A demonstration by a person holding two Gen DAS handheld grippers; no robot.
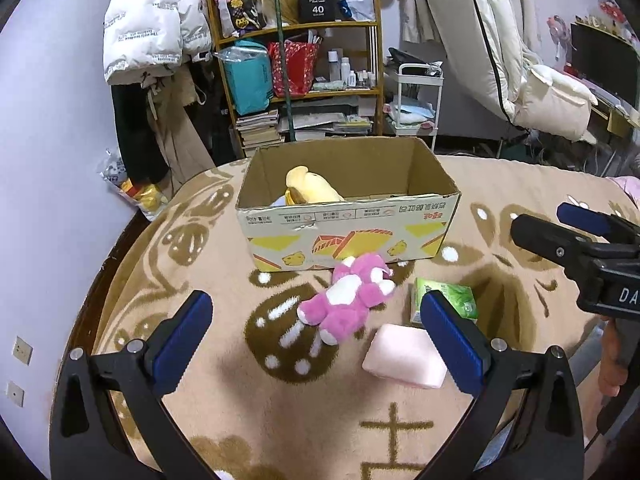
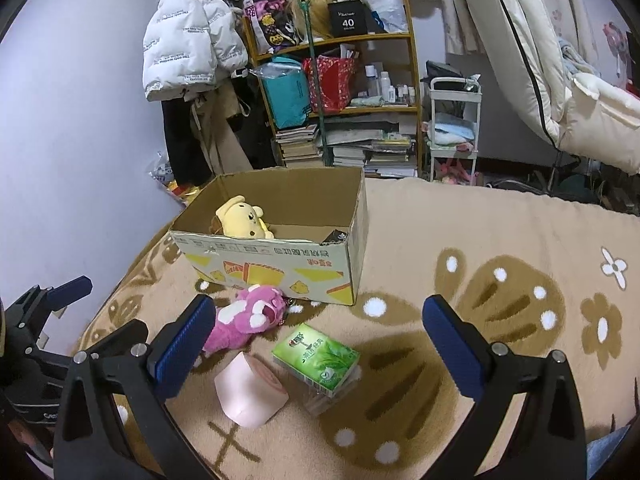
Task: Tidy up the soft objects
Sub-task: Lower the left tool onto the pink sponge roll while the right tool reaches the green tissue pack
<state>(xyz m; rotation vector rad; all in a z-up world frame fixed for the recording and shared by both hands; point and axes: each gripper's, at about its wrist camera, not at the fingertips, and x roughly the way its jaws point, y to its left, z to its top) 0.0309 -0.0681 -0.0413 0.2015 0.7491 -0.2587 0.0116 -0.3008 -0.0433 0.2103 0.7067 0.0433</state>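
Blue-padded left gripper (image 1: 316,334): you hold it released, jaws spread wide and empty, above the blanket; the pink plush lies between its fingers in the left wrist view, lower down and apart from both pads.
Right gripper (image 2: 318,344): released as well, jaws wide, nothing between the pads; you see it again at the right edge of the left wrist view, beside your hand (image 1: 612,364) on its grip.
Blanket (image 2: 480,240): tan fleece with brown paw and flower patterns; every loose item rests on it.
Pink sponge block (image 1: 404,356): nearest item, lying flat on the blanket, just in front of the left gripper's right finger.
Green tissue pack (image 2: 316,356): beside the sponge block, very close or touching; it sits on top of a second, clear-wrapped pack.
Pink plush (image 1: 348,300): lying on its side on the blanket, just in front of the box, head toward the box wall; contact with the box cannot be told.
Cardboard box (image 1: 348,232): open-topped, upright, printed side facing you, beyond the loose items.
Yellow plush (image 2: 244,218): already inside the box, at its left end, leaning against the wall.
Shelf unit (image 2: 340,92): behind the box, loaded with bags, bottles and stacked books.
White puffer jacket (image 1: 148,20): hangs to the left of the shelf unit, against the wall.
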